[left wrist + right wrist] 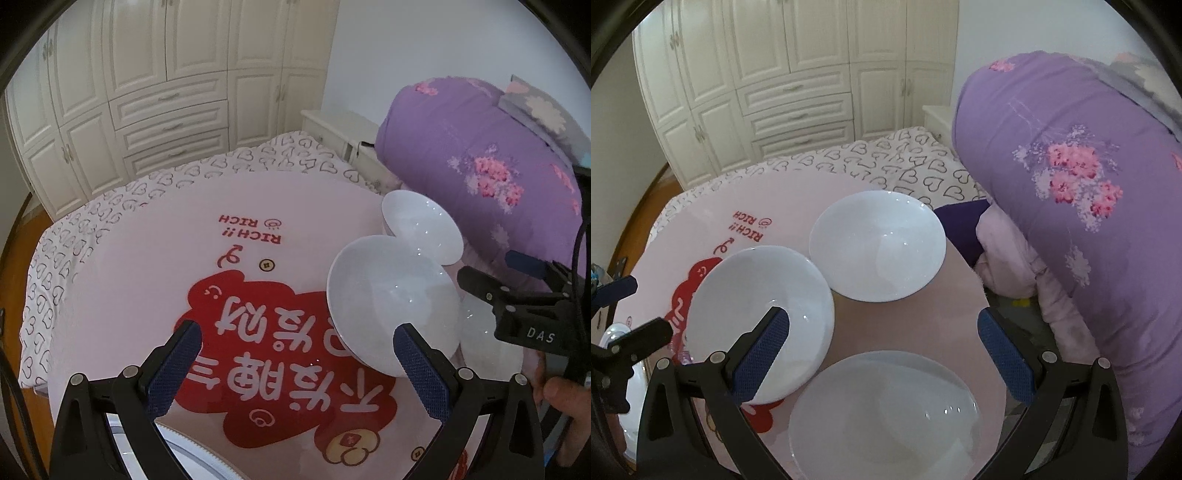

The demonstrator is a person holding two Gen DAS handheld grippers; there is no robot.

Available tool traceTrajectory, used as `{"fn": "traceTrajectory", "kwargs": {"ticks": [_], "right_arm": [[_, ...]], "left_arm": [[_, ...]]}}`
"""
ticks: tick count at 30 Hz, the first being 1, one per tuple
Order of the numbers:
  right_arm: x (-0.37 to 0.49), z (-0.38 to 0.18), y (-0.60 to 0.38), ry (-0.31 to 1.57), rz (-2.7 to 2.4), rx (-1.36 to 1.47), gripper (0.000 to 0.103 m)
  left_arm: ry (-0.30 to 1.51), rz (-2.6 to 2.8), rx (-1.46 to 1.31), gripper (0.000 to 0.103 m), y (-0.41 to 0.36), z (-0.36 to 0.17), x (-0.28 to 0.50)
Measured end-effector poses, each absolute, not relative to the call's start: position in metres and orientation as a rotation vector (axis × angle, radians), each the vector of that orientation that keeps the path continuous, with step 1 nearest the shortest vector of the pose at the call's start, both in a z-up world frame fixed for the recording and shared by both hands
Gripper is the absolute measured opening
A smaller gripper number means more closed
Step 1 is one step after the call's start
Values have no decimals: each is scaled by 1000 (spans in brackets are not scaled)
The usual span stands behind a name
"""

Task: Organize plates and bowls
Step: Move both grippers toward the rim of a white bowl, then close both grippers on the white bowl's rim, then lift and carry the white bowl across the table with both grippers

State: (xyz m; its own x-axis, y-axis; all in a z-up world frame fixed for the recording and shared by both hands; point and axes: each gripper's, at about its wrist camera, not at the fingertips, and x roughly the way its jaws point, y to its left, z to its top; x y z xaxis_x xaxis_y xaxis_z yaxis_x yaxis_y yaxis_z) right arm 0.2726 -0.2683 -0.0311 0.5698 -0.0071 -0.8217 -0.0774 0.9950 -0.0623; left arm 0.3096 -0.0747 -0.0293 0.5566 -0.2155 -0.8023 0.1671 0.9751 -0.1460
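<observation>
Nearest the right gripper (882,358), a white plate (886,417) lies flat on the round table (964,288), directly below the gap between the 2 blue-padded fingers, which stand wide apart and hold nothing. Its left finger (762,354) overlaps the rim of a tilted white bowl (757,317) in the right wrist view, though whether they touch cannot be told. That bowl leans over the red print of the pink tablecloth (701,236), and just beyond it sits a second white bowl (877,245), upright, its edge close to the first. The left gripper (297,369) is also spread open and empty — its right finger (421,373) sits in front of the tilted bowl's lower edge, and below its fingers a further white rim (192,450) shows at the frame's bottom. A hand (561,398) grips the black body of the right gripper at the edge of the left wrist view. Past the table, a folded pink blanket (1008,258) and a large purple floral quilt (1071,192) crowd the right side — the quilt rises well above the bowls. Beyond lies a bed with a heart-patterned sheet (886,162), then a white nightstand (332,129) and cream wardrobe doors (798,66).
</observation>
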Motion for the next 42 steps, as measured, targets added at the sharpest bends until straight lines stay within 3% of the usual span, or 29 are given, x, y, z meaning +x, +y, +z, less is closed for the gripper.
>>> {"fn": "traceTrajectory", "kwargs": {"ticks": [7, 8, 10, 11, 15, 17, 20, 21, 23, 25, 42], "right_arm": [[280, -45, -270, 1038, 163, 28, 102], [281, -46, -269, 1043, 171, 25, 98], [283, -50, -266, 1070, 182, 20, 78], [284, -52, -265, 1083, 191, 28, 64], [290, -58, -264, 1118, 199, 29, 40], [291, -58, -264, 1128, 213, 40, 32], [291, -60, -260, 1139, 220, 32, 21], [292, -61, -259, 1143, 224, 33, 19], [292, -63, -257, 1147, 224, 32, 17], [292, -64, -255, 1151, 227, 38, 13], [289, -51, -247, 1109, 194, 57, 10]], "left_arm": [[987, -223, -55, 102, -82, -42, 321], [992, -223, -53, 102, -84, -44, 322], [1000, -224, -55, 102, -86, -47, 325], [1003, -225, -58, 102, -86, -48, 326], [1009, -229, -62, 98, -90, -52, 331], [1015, -231, -60, 91, -91, -54, 334], [1051, -257, -78, 60, -93, -60, 341], [1067, -265, -85, 44, -94, -62, 344], [1092, -297, -113, 34, -96, -68, 348], [1093, -318, -125, 14, -98, -69, 351], [1081, -312, -160, 11, -89, -61, 346]]}}
